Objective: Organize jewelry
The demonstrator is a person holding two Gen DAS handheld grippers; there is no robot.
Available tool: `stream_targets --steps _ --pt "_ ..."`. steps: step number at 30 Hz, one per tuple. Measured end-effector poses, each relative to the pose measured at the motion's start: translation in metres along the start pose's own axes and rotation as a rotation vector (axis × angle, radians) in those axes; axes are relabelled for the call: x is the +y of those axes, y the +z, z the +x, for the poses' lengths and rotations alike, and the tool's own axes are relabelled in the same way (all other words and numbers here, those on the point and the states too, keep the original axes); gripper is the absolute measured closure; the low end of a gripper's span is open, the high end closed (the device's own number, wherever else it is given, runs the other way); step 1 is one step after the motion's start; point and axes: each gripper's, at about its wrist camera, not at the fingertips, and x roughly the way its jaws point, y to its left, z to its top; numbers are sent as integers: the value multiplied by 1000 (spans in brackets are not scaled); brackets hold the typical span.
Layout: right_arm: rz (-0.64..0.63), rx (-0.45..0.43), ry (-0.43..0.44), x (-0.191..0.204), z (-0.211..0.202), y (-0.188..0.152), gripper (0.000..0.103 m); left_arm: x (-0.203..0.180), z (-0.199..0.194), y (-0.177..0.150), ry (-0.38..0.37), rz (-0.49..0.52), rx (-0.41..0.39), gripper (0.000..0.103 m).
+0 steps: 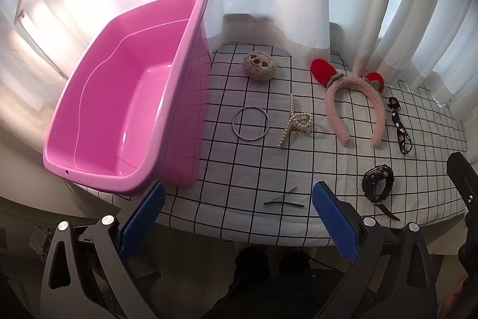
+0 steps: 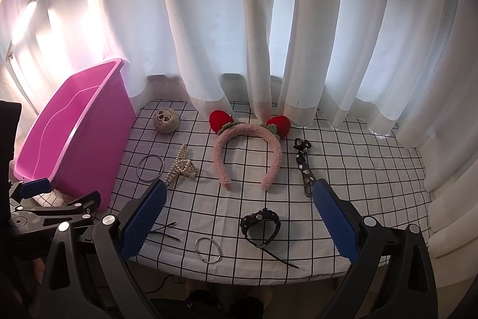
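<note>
Pink plastic, the tub stands at nine o'clock on the checked cloth of the desk, nothing in it. The left claw and right claw both gape wide, holding nothing. The fuzzy headband lies at twelve o'clock, the pearl clip and a metal bangle at ten, the black watch and a second bangle near the front edge.
</note>
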Motion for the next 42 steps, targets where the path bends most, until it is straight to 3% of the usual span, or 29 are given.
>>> stream_targets --steps 42 --pt "14 3 8 -5 1 0 9 3 1 1 5 -6 -9 6"
